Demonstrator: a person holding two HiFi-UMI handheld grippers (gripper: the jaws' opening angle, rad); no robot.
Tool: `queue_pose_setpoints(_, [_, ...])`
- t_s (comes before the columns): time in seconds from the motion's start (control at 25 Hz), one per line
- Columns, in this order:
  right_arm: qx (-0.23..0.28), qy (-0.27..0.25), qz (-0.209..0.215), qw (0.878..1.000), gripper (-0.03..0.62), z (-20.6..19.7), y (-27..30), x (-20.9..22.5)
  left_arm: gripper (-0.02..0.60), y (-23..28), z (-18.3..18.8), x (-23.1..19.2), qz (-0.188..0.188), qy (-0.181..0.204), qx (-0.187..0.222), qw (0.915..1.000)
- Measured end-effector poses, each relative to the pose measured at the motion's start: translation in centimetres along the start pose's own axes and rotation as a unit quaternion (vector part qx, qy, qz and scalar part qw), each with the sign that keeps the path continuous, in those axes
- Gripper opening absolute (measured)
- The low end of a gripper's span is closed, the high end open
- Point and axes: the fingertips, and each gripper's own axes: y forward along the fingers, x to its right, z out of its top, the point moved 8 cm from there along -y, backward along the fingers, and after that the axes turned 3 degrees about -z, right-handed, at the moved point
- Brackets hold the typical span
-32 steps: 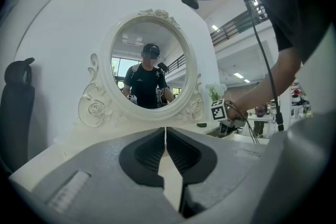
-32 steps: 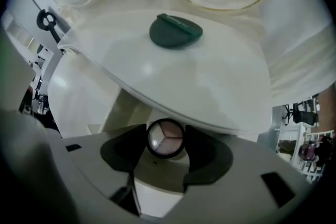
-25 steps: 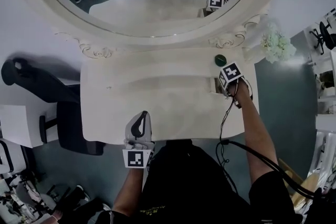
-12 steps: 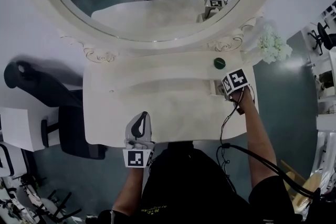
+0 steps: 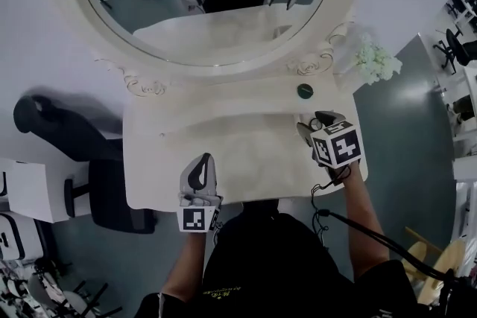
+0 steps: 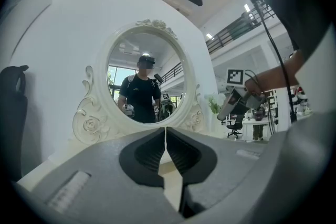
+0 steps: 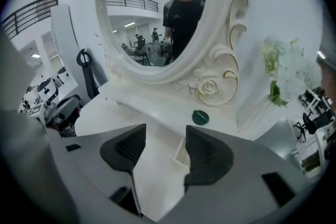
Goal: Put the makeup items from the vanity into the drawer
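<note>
Two claws, both empty. My left claw [image 6: 166, 134] is pressed together at the surface's [image 5: 223, 138] near edge. My right claw [image 7: 165, 136] stands parted, nothing between. One round green makeup disc [image 7: 200, 117] lies ahead at one o'clock, nearer my right. It has no long axis, and I can read no writing.
</note>
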Motion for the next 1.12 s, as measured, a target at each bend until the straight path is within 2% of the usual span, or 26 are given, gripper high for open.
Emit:
queue_pose_setpoints(0.2, [0.117,-0.026,-0.001,0.993,0.221,0.4,-5.8,-3.5,0.025,0.2,0.8,0.6,-0.007,0.007,0.023,0.9997])
queue_pose_setpoints(0.4, [0.242,-0.025,-0.011,0.97,0.201,-1.6,-9.8,-5.5,0.024,0.2,1.9,0.9,-0.005,0.01,0.027,0.9996])
queue_pose_setpoints(0.48, [0.316,-0.024,-0.016,0.948,0.199,-2.4,-11.4,-6.4,0.025,0.0,2.6,1.0,-0.005,0.01,0.034,0.9994])
queue_pose_setpoints(0.56, [0.399,-0.036,-0.031,0.916,0.199,-3.2,-12.9,-7.2,0.025,-0.3,3.3,1.2,-0.003,0.007,0.04,0.9992])
queue_pose_setpoints(0.64, [0.454,-0.045,-0.049,0.888,0.198,-3.9,-13.8,-7.7,0.025,-0.7,3.9,1.4,-0.001,0.004,0.046,0.9989])
queue_pose_setpoints(0.76, [0.489,-0.045,-0.055,0.869,0.193,-5.2,-14.0,-8.0,0.025,-1.2,5.0,1.8,0.001,0.004,0.057,0.9984])
queue_pose_setpoints(0.92, [0.513,-0.031,-0.044,0.857,0.167,-5.9,-13.6,-8.3,0.025,-2.2,6.3,2.0,0.007,0.009,0.075,0.9971])
queue_pose_setpoints(1.12, [0.498,-0.004,-0.042,0.866,0.16,-7.3,-12.2,-8.2,0.025,-3.0,7.2,2.3,0.014,0.015,0.091,0.9956])
